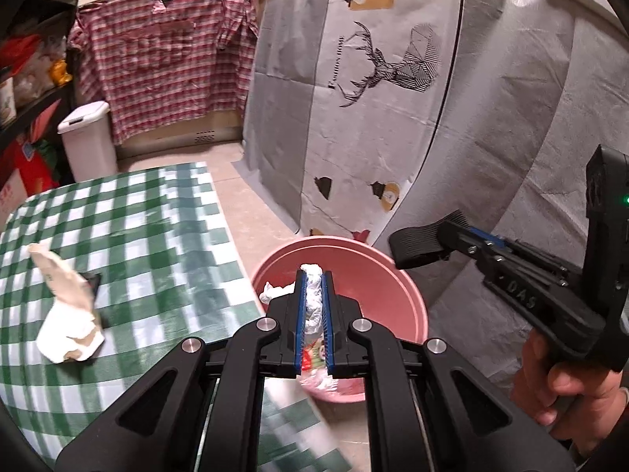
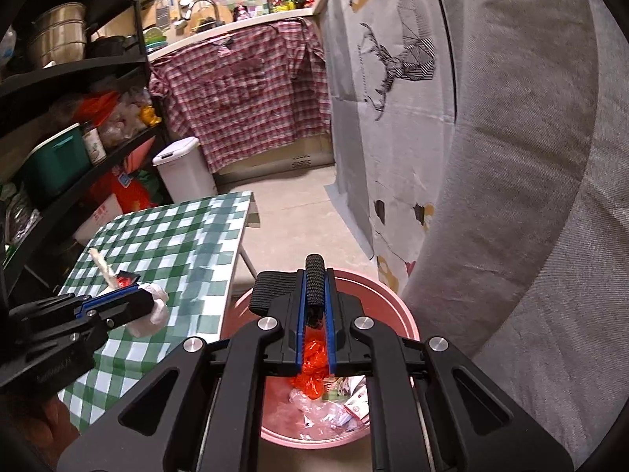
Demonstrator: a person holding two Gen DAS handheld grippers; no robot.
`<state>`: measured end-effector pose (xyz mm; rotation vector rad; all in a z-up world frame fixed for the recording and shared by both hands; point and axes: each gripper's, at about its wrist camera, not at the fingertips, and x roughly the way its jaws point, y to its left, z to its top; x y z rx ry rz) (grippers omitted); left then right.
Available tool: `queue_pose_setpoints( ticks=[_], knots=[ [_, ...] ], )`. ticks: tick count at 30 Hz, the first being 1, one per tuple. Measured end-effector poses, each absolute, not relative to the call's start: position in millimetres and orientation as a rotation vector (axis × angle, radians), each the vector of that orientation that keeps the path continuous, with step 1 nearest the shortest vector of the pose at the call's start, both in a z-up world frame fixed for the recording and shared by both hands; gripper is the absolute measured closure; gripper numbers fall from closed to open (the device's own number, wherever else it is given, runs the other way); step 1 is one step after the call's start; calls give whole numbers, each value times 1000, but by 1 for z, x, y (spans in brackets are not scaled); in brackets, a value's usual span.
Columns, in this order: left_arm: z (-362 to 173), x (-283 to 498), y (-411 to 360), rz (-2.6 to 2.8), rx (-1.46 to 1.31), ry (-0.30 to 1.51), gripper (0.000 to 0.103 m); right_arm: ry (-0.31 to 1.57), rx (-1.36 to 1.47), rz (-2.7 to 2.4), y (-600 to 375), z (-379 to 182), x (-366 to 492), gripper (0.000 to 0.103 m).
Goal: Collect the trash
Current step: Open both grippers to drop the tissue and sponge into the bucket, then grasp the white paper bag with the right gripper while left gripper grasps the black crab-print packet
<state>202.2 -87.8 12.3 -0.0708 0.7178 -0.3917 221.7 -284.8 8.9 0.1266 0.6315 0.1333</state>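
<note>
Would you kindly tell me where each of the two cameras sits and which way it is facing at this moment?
Left wrist view: rides on the left gripper, looking forward and down over the pink bin beside the checked table; its jaws clamp a white wad; the right gripper and a hand show.
Right wrist view: rides on the right gripper, above the bin, clamped on a black strap; the left gripper shows.
Shared: bin, table, plaid shirt, white lidded bin.
</note>
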Motion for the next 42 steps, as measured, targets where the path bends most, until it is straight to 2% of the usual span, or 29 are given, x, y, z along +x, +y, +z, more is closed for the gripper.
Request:
queue_pose_setpoints(
  ticks=[10,12,13,14,15,17,20,29,42],
  knots=[
    [4,219,-125,-402,-31,725,95,645,194,95,-300,3,229,93],
    [2,221,-129,-397,-30,728,93,650,198,91,-302,2,230,89],
    [0,222,-130,-391,-26,737,81,655,195,82,-302,1,231,87],
    [-2,223,-129,-388,-24,743,74,660,193,75,-302,0,231,76],
    [-3,223,-127,-382,-24,742,70,663,199,69,-303,-1,231,70],
    [-3,224,-122,-374,-30,742,70,668,205,66,-304,-2,232,69],
    [0,224,-114,-379,-51,740,70,669,210,61,-304,-2,232,60],
    [17,209,-69,-346,-50,687,70,656,192,109,-285,2,231,60],
    [24,198,73,-129,-84,642,70,665,156,337,-182,0,233,60]
  ],
)
